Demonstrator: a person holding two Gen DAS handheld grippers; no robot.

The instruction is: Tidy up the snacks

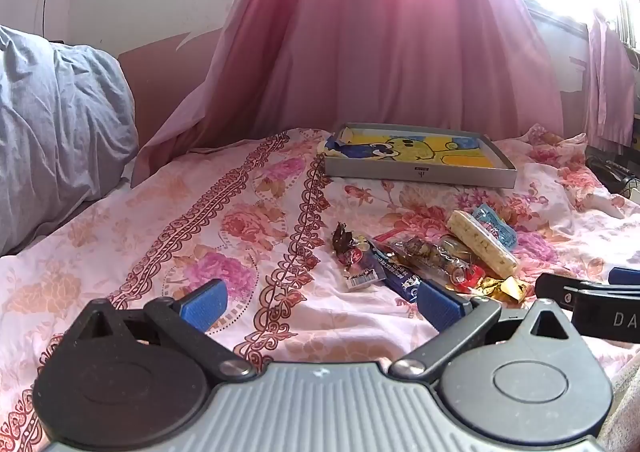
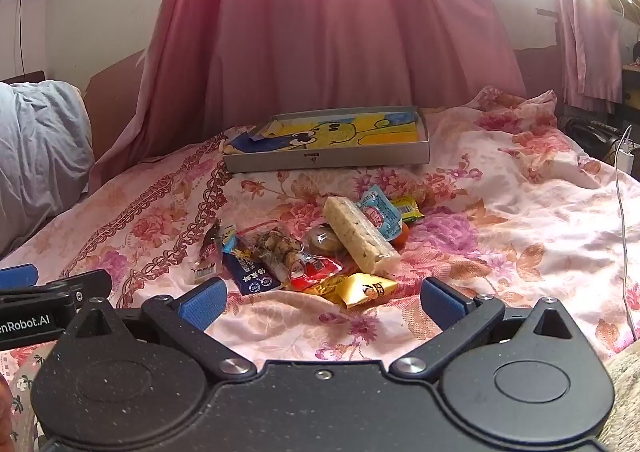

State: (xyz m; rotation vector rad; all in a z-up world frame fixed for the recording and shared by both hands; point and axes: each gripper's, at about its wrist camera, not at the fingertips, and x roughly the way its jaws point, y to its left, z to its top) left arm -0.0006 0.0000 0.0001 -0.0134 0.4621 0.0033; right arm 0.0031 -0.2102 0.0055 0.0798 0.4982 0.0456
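A pile of wrapped snacks (image 2: 316, 248) lies on the floral bedspread: a pale rice bar (image 2: 358, 236), a dark blue packet (image 2: 250, 276), a red packet (image 2: 314, 270), a gold packet (image 2: 366, 290), a light blue packet (image 2: 378, 214). The same pile (image 1: 432, 252) shows in the left wrist view, with the rice bar (image 1: 480, 242) on top. Behind it sits a shallow grey box (image 2: 328, 160) lined with a yellow cartoon picture, also the box (image 1: 420, 174). My left gripper (image 1: 320, 302) is open, left of the pile. My right gripper (image 2: 322, 302) is open, just short of the pile.
A grey-blue pillow (image 1: 52, 132) lies at the left. Pink curtains (image 2: 320, 32) hang behind the bed. A white cable (image 2: 622, 220) and charger lie at the bed's right edge. The bedspread (image 1: 180, 220) left of the snacks is bare.
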